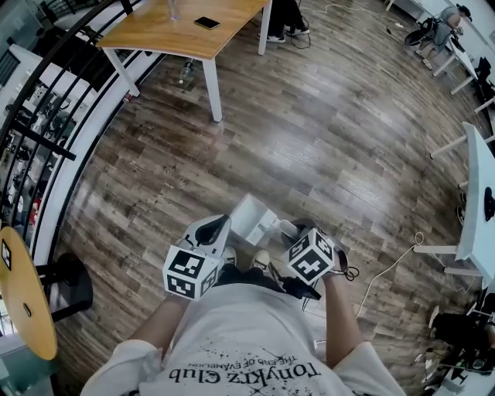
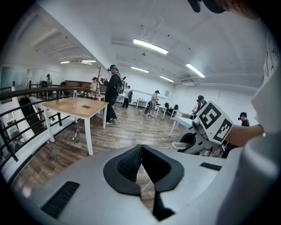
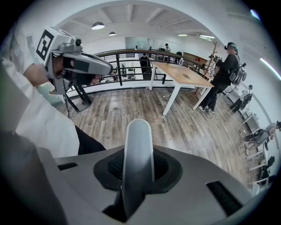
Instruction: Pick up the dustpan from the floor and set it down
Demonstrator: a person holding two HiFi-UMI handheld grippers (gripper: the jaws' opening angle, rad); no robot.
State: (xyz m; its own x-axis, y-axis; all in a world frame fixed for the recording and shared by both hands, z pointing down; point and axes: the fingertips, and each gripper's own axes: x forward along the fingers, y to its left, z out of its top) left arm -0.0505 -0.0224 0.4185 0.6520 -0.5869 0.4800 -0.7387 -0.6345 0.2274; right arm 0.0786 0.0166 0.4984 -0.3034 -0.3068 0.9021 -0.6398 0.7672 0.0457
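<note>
Dustpan [image 1: 251, 219] lifted in right tongs [image 3: 138, 167]
The right tongs clamp its white handle [image 3: 138, 140], holding the pan above the floor [image 1: 309, 139] before the person; the left tongs [image 2: 141, 165] are closed together, empty.

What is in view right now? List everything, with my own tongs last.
dustpan: one, white, just ahead of the person's feet
wooden table: one, light top on white legs, far left
phone: one, black, on that table
bottle: one, clear, on the floor under that table
round table: one, wood top on a black base, near left
railing: one, black, along the left edge
desks: at least two, white, right side
cable: one, pale, on the floor at right
people: several, dark clothes, around the tables
left tongs: one, grey, shut and empty
right tongs: one, grey, shut on the dustpan's handle
</note>
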